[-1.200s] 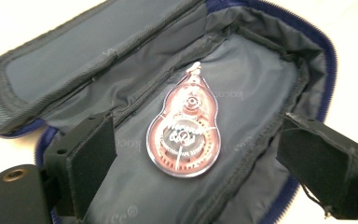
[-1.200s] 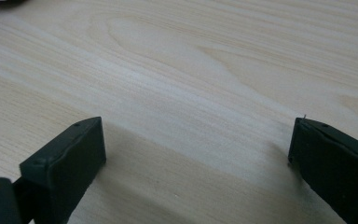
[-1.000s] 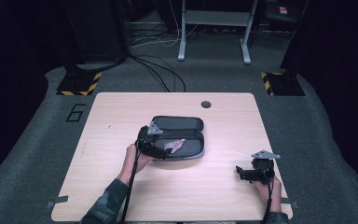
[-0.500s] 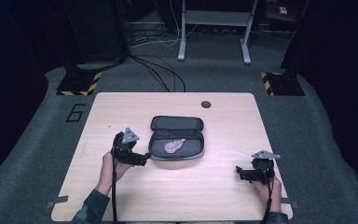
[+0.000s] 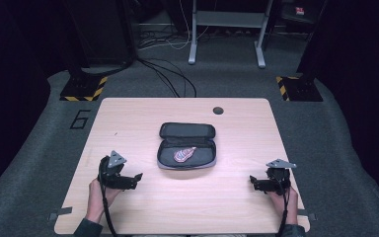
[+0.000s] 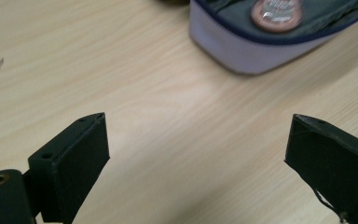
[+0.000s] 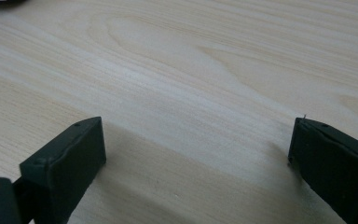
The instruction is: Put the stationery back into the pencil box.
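Centre stage on the light wooden desk (image 5: 143, 207) lies an open, dark grey zip-up fabric case (image 5: 186, 145), its lid folded back flat toward the far edge. Inside the near half sits a small pinkish-red packet (image 5: 183, 154) with pale markings; what it holds cannot be made out. From the high view, the left gripper (image 5: 134, 180) rests near the desk's front left, held in a hand (image 5: 98, 195), well apart from the case and angled toward it. The right gripper (image 5: 253, 183) sits near the front right corner in the other hand (image 5: 281, 197), also clear of the case and pointing across the desk toward the middle.

Close up, the left gripper view shows its two black jaws spread wide with bare wood between them, gripping nothing; beyond them appears the case's pale grey outer wall with dark piping (image 6: 251, 51) and a round reddish part of the packet (image 6: 275, 9) at the top edge, detail the overhead camera blurs. The right gripper view likewise shows jaws wide apart over plain wood grain (image 7: 191, 70), empty. Only from above can the desk's small dark round hole (image 5: 218, 110), the grey carpeted floor (image 5: 39, 148) marked with a "6" (image 5: 80, 119), and the yellow-and-black striped blocks (image 5: 84, 90) be taken in.
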Demonstrator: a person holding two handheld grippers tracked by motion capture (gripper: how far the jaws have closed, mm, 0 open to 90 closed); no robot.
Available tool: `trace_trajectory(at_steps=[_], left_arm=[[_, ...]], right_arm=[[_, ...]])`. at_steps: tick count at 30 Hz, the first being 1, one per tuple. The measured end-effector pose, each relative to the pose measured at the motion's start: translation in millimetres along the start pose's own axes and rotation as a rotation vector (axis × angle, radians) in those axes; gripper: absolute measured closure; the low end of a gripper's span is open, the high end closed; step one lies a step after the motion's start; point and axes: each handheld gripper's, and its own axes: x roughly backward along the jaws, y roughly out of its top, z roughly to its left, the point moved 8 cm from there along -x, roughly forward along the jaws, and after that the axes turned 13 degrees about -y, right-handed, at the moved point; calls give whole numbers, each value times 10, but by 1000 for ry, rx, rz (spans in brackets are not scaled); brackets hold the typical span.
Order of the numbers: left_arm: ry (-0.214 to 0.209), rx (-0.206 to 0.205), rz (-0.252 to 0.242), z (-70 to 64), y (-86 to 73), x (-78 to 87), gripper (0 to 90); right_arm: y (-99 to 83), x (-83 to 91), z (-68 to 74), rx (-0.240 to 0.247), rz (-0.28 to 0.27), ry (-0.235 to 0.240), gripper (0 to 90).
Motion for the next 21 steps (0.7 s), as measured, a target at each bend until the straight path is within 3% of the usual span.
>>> trace_trajectory(at_steps=[2,7,10,14,21], left_arm=[[11,39,12,39,-164,8,45],[32,67,65,110,-431,-11,25],[58,90,71,155,-572,-28,2],[81,107,64,212,-687,-2,0],[93,116,21,241,-715,18,0]], right_arm=[[0,0,0,-1,0,0,34],[-1,1,1,-1,1,0,34],[0,0,0,-1,0,0,34],[0,0,0,0,0,0,34],[1,0,-1,-1,0,0,34]])
